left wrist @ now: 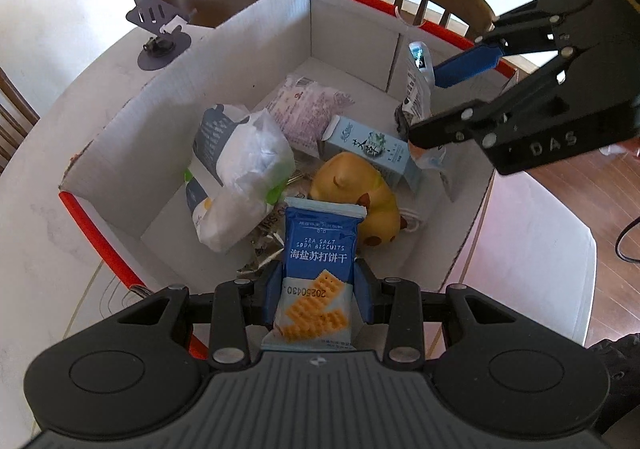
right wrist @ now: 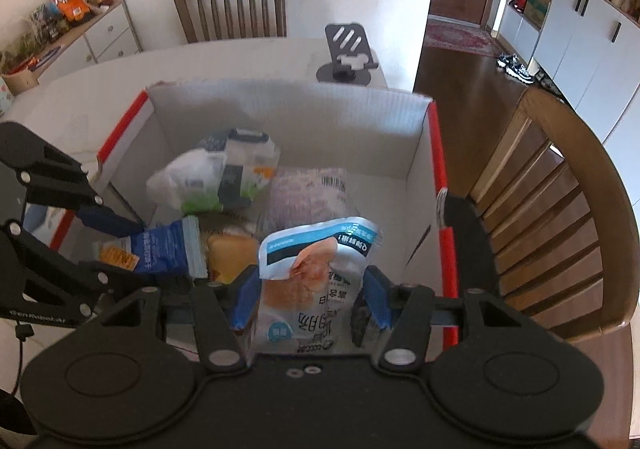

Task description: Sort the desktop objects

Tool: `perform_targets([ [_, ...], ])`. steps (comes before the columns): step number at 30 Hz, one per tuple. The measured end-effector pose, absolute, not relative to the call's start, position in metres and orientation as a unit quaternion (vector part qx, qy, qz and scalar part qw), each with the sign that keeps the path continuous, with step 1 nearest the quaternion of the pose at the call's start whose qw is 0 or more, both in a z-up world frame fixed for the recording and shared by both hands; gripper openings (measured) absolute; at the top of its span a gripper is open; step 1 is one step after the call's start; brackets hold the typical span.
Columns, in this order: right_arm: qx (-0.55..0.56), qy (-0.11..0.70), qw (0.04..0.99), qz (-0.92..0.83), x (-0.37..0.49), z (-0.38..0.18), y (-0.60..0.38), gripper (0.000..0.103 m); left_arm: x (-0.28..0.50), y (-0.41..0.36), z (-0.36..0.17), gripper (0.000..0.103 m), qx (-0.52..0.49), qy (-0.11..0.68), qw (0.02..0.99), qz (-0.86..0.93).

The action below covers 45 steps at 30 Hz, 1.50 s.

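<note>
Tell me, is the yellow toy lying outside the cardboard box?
No, the yellow toy lies inside the cardboard box, among the snack packets on its floor.

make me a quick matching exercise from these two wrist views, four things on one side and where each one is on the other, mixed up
Things:
1. soda biscuit packet
2. snack pouch with a light blue top
3. yellow toy
4. grey phone stand

Places:
A. on the table outside the cardboard box
B. between the fingers of the left gripper
C. lying on the box floor, not held
D. between the fingers of the right gripper

Pairs: 1-B, 2-D, 3-C, 4-A
</note>
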State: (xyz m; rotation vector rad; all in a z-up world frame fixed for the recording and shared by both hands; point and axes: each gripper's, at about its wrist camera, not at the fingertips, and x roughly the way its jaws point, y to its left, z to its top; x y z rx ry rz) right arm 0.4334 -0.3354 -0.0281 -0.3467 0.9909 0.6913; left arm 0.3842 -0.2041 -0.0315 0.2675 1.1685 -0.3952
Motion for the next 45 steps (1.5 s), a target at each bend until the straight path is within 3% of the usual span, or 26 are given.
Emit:
perform_targets([
  [15,-0.163,0.474,0.802,0.326,0.435,-0.042,-0.327,0.064,0.387,-0.197,-0.039,0.038,0.088,0.553,0.807,-0.184],
  [18,-0.161,0.475,0.8,0.33,0.434,-0.041,-0.328,0.071,0.385,-0.197,-0.038,0.044,0.083,0.552,0.808,-0.188],
  [23,-0.162,0.474,0.8,0.332,0.433,-0.039,-0.328,0.078,0.382,-0.195,-0.032,0.064,0.076,0.541,0.817,-0.185],
  [33,-0.158,0.467,0.801,0.339,0.427,-0.026,-0.331,0.082,0.371,-0.193,-0.023,0.065,0.062,0.531,0.826,-0.179],
  [45,-0.147,0.447,0.808,0.354,0.415,-0.008,-0.338,0.087,0.353,-0.184,-0.009,0.074,0.032,0.503,0.852,-0.14],
])
